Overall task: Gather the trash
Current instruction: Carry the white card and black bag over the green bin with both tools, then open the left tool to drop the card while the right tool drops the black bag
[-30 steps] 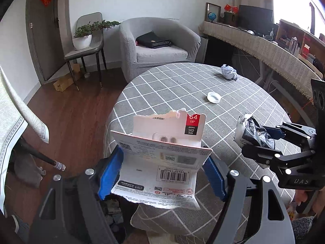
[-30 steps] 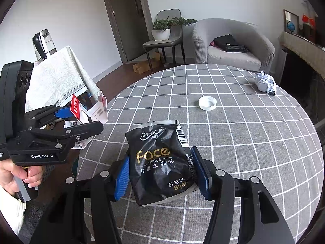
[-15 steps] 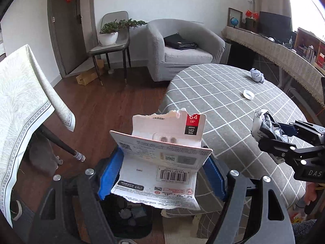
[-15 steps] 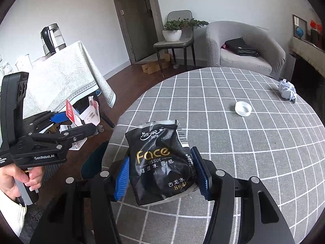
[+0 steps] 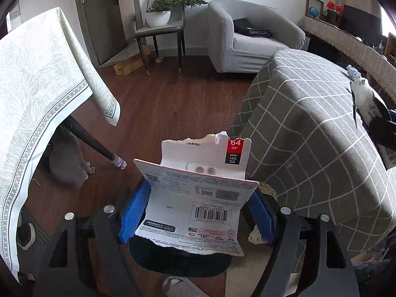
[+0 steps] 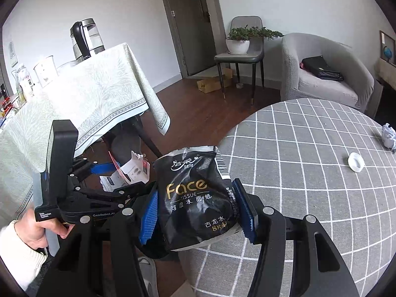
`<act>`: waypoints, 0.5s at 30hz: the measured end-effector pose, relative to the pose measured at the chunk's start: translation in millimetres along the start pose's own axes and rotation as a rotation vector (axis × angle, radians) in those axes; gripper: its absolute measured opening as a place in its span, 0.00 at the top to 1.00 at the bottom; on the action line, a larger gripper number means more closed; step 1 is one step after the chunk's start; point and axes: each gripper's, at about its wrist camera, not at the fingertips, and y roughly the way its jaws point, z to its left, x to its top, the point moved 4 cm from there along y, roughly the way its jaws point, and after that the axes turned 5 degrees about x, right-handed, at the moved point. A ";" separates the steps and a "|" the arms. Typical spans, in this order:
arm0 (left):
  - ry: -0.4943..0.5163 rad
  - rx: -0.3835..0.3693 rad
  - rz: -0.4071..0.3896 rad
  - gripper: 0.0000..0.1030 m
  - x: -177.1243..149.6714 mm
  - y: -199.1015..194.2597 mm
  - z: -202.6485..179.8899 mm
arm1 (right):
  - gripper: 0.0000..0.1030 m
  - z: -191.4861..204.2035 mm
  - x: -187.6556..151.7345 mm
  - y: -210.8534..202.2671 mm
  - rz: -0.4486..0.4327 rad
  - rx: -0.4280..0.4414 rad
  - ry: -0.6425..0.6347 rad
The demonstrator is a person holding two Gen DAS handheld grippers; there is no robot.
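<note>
My left gripper (image 5: pixel 198 212) is shut on a torn white memory-card package (image 5: pixel 198 198) and holds it over a dark bin (image 5: pixel 180 259) on the floor beside the round table. It also shows in the right wrist view (image 6: pixel 118 180) with the package (image 6: pixel 133 170). My right gripper (image 6: pixel 198 212) is shut on a black tissue wrapper (image 6: pixel 198 198), held at the table's left edge. The wrapper shows at the right edge of the left wrist view (image 5: pixel 366 104). A crumpled paper ball (image 6: pixel 388 136) and a white cap (image 6: pixel 356 162) lie on the table.
The round table has a grey checked cloth (image 6: pixel 309 163). A second table with a pale green cloth (image 5: pixel 37 86) stands to the left, a kettle (image 6: pixel 85 39) on it. A grey armchair (image 5: pixel 252 37) and a chair with a plant (image 5: pixel 163 22) stand at the back.
Both grippers have swung left, away from the table top. The left gripper now hangs over the floor and bin; the right follows to the table's edge. Both grips are unchanged.
</note>
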 end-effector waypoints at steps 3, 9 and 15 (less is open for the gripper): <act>-0.005 0.015 0.032 0.23 -8.6 13.2 12.5 | 0.45 10.9 3.2 12.2 0.010 0.018 -0.009; -0.031 0.015 0.104 0.23 -27.2 36.4 35.2 | 0.45 27.5 4.1 36.2 0.040 0.047 -0.018; -0.019 0.013 0.181 0.21 -44.9 55.3 45.9 | 0.45 44.1 5.0 56.7 0.062 0.069 -0.029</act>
